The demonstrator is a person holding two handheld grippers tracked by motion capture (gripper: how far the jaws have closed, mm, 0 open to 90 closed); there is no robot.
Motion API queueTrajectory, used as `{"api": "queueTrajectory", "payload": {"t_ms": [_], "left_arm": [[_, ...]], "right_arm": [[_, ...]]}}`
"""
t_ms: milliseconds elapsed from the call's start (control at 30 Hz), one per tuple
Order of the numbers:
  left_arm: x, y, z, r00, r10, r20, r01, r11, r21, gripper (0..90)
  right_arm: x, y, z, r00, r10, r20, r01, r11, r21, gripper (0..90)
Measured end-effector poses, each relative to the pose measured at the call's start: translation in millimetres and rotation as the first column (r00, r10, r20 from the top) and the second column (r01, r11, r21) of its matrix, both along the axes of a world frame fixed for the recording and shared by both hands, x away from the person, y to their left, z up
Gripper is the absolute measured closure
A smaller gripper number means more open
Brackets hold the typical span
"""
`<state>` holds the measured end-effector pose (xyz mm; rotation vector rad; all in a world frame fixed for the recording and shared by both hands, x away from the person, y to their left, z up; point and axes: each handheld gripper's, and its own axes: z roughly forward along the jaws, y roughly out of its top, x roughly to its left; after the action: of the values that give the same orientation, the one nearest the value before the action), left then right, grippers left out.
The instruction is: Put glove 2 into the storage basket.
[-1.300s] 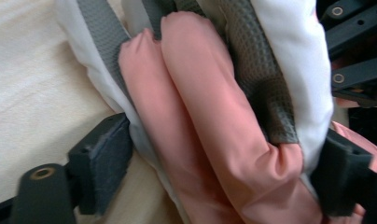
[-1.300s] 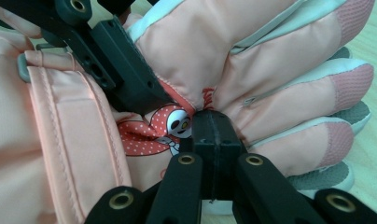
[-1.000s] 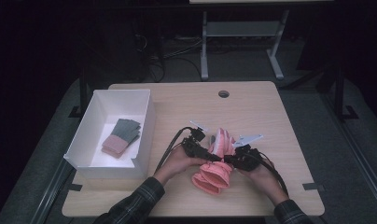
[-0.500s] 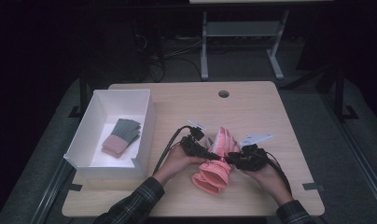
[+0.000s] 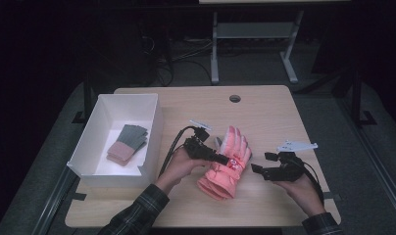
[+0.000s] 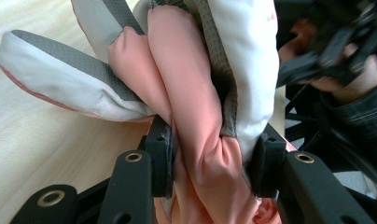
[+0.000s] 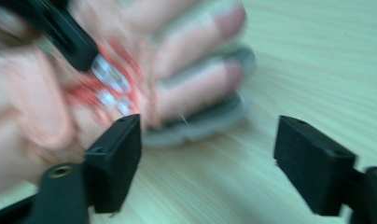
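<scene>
A pink glove with white and grey palm sides lies as a stacked pair mid-table. My left gripper reaches in from the left and is shut on it. In the left gripper view the pads squeeze the bunched pink and white fabric. My right gripper stands to the right of the glove and apart from it. Its jaws have just been opening. In the right gripper view they are wide apart with only bare table between them, and the blurred glove lies off to the left.
A white box stands at the left of the wooden table, and in it lies a folded grey and pink pair. A round cable hole is near the far edge. Cables trail from both grippers.
The right gripper has let go of the glove, opened and drawn away to the right. The left gripper has kept its hold and lifted the glove a little.
</scene>
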<state>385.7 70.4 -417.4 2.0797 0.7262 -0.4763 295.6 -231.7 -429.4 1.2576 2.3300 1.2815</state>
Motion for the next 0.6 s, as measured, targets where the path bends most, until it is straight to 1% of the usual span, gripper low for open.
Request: {"api": "queueTrajectory", "payload": {"t_ms": [33, 67, 100, 133, 200, 267, 300, 400, 433, 467, 500, 600], "left_arm": [[-0.6, 1.7, 3.5, 1.0000, 0.010, 0.001, -0.010, 1.0000, 0.000, 59.2], [-0.2, 4.0, 6.9, 0.9998, 0.014, 0.014, -0.014, 0.9999, 0.004, 59.2], [-0.5, 6.3, 11.0, 0.9995, 0.024, 0.019, -0.024, 0.9997, 0.003, 59.2], [-0.8, 8.5, 15.2, 0.9992, 0.035, 0.018, -0.035, 0.9994, -0.005, 59.2], [-1.0, 13.3, 24.7, 0.9986, 0.044, 0.029, -0.044, 0.9990, -0.010, 59.2], [-1.3, 17.6, 34.6, 0.9978, 0.052, 0.040, -0.051, 0.9986, -0.010, 59.1], [-1.4, 19.7, 39.2, 0.9973, 0.056, 0.047, -0.055, 0.9984, -0.008, 59.1], [-0.6, 26.2, 52.0, 0.9962, 0.069, 0.053, -0.068, 0.9976, -0.011, 59.0], [-0.2, 28.6, 56.6, 0.9961, 0.065, 0.060, -0.065, 0.9979, -0.005, 59.0], [-0.2, 30.5, 61.4, 0.9956, 0.072, 0.060, -0.072, 0.9974, -0.004, 59.0], [-0.1, 32.9, 66.1, 0.9948, 0.076, 0.068, -0.076, 0.9971, -0.005, 59.0], [0.4, 42.2, 82.3, 0.9930, 0.085, 0.082, -0.085, 0.9963, -0.001, 58.9]], "right_arm": [[-0.7, 0.5, -1.7, 0.9999, -0.009, -0.009, 0.009, 1.000, -0.007, 17.4], [-0.4, 0.4, -3.7, 0.9999, -0.009, -0.007, 0.009, 1.000, -0.014, 15.7], [-0.5, 0.4, -5.2, 0.9998, -0.012, -0.015, 0.012, 1.000, -0.020, 14.7], [-0.5, 0.7, -6.5, 0.9997, -0.018, -0.014, 0.017, 1.000, -0.024, 13.8], [0.0, 1.5, -8.7, 0.9996, -0.024, -0.015, 0.023, 0.999, -0.030, 13.8], [0.9, 2.0, -10.7, 0.9997, -0.025, -0.001, 0.025, 0.999, -0.042, 13.7], [1.2, 2.5, -11.6, 0.9996, -0.027, -0.001, 0.027, 0.999, -0.046, 13.6], [1.5, 3.8, -14.3, 0.9995, -0.032, 0.002, 0.032, 0.998, -0.063, 12.9], [1.5, 4.2, -15.0, 0.9994, -0.036, 0.002, 0.036, 0.997, -0.073, 12.7], [1.5, 4.8, -15.8, 0.9989, -0.047, 0.001, 0.047, 0.996, -0.080, 12.7], [1.6, 5.0, -16.6, 0.9985, -0.055, 0.004, 0.055, 0.995, -0.084, 12.5], [2.3, 4.2, -17.5, 0.9985, -0.053, 0.009, 0.054, 0.995, -0.087, 11.7]]}}
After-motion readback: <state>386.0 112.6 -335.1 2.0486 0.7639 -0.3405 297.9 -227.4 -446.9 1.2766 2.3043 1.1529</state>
